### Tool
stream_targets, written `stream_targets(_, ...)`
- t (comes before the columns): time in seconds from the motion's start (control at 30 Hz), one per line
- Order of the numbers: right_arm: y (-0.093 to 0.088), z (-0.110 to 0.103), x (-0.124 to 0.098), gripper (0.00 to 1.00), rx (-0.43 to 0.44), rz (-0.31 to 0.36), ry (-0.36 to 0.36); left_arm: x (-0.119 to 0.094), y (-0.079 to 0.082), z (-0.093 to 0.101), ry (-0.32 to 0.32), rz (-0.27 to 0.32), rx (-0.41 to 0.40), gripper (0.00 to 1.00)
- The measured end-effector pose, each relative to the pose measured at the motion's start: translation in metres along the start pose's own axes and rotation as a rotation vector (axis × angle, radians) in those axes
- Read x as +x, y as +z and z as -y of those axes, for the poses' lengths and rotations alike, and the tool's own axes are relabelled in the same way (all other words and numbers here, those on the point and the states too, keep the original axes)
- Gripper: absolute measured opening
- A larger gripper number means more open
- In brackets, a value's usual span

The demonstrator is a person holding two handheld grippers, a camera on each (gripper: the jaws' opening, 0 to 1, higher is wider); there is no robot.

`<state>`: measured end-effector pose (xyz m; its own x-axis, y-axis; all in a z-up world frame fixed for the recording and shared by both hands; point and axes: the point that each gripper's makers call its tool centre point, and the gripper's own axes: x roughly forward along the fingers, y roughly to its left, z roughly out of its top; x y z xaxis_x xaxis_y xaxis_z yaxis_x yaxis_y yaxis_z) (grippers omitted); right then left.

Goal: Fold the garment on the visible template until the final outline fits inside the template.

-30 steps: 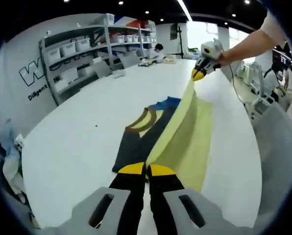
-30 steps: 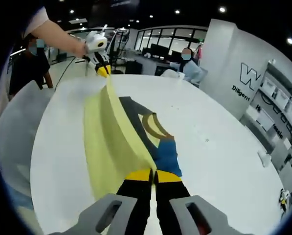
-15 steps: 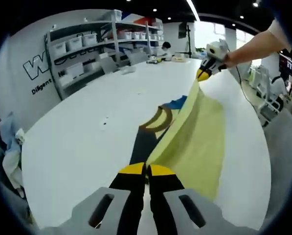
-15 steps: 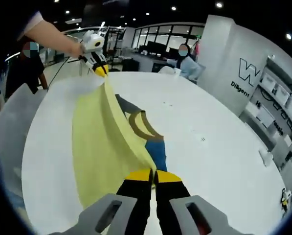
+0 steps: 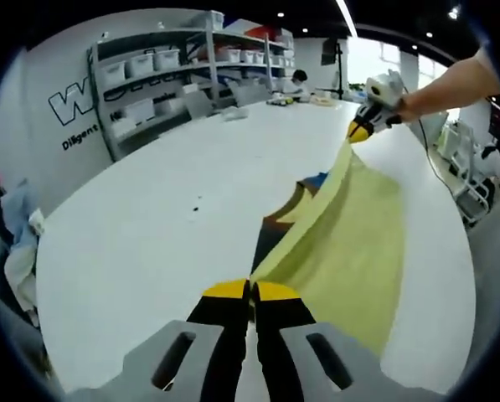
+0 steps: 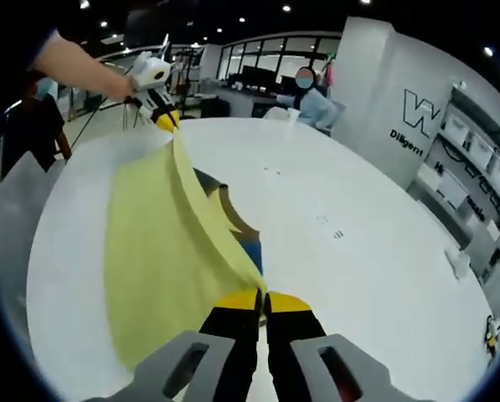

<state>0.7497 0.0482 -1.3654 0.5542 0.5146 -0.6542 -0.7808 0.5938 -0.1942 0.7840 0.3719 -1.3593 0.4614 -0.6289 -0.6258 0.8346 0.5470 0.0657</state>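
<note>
Yellow fabric of the garment (image 5: 350, 243) is stretched between the two grippers above a white table (image 5: 149, 226). In the left gripper view, the left gripper (image 5: 250, 291) has its yellow-tipped jaws pressed together on one corner of the garment's edge, and the lifted edge runs from there up to the right gripper (image 5: 360, 132), which pinches the other corner at the far side. In the right gripper view, the right gripper (image 6: 263, 299) is closed on the fabric in the same way, and the left gripper (image 6: 166, 118) holds the opposite corner, with a person's hand (image 6: 115, 84) behind it. The raised yellow part hangs down to the table on one side. Beside the fold, a dark part of the garment (image 6: 224, 213) with a brown curved band and a blue patch lies flat on the table. Shelves with white boxes (image 5: 157, 71) stand by the wall with large letters.
</note>
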Motion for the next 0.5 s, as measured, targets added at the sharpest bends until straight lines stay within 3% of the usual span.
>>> stream_targets(0.5,-0.008,0.014,0.025,0.0,0.088,-0.043,-0.026,0.022,-0.012,-0.016,0.027,-0.045,-0.078,0.0)
